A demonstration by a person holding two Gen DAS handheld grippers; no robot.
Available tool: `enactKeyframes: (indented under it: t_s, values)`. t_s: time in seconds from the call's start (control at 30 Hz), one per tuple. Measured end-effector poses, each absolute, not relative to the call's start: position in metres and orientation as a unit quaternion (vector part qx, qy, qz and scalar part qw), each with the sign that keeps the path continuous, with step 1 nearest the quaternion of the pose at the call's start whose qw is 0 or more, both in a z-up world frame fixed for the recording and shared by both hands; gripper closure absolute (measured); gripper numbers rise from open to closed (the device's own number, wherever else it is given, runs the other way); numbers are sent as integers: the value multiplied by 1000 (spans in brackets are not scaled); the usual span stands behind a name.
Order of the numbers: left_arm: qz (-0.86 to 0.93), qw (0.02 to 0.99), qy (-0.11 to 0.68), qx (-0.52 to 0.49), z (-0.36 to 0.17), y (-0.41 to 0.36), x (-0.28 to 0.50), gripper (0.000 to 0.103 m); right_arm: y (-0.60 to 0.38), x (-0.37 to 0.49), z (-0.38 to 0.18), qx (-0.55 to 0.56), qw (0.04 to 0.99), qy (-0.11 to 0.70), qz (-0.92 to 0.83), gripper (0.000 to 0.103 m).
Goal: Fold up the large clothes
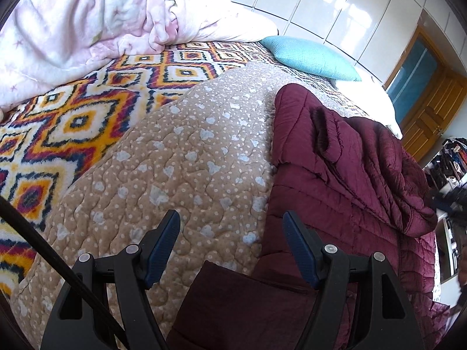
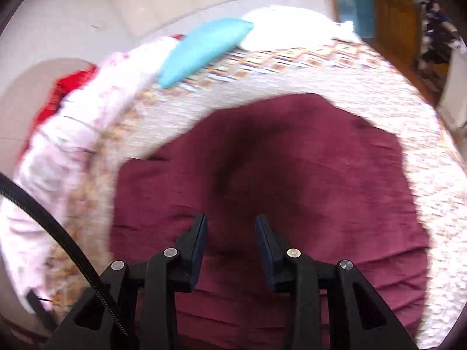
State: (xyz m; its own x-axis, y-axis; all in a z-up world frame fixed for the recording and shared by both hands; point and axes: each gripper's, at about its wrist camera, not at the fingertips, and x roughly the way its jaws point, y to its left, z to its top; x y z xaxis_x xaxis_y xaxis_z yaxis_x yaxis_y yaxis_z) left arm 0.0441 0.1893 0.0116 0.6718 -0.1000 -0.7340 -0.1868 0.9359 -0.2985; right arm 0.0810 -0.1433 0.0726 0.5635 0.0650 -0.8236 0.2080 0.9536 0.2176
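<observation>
Maroon quilted puffer jacket [image 1: 344, 157] is lying on the bed's near edge, both the left gripper [image 1: 232, 233] and right gripper [image 2: 231, 230] hanging parted and empty, so regrasping should be pinching a doubled edge squarely.

Motion blur smears the right wrist view, leaving the bed cover [image 2: 350, 93] unreadable. The maroon jacket [image 1: 350, 175] runs past the bottom edge.

To your left, the beige quilted bedspread [image 1: 186, 157] lies bare and flat, so a gripper can pass freely there. On the right the maroon padded jacket [image 1: 350, 157] bulks up, its sleeve folded on top. Farther back, the heaped pink blanket [image 1: 87, 20] and the turquoise pillow [image 1: 309, 55] block the bed's far side; between them the patterned fleece blanket [image 1: 87, 110] is open.
</observation>
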Motion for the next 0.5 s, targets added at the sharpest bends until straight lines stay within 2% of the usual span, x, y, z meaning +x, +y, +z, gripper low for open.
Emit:
enactKeyframes:
  t_s: [0.13, 0.2, 0.4, 0.5]
  values:
    - [23, 896, 406, -181, 12, 189, 43, 31, -152, 102, 16, 150, 837, 523, -63, 66]
    - [23, 894, 409, -183, 10, 191, 44, 31, -146, 106, 15, 131, 844, 516, -66, 66]
    - [21, 892, 409, -192, 10, 192, 43, 31, -162, 55, 73, 149, 865, 479, -27, 66]
    - [2, 891, 408, -199, 20, 195, 38, 31, -189, 5, 105, 166, 873, 459, -12, 60]
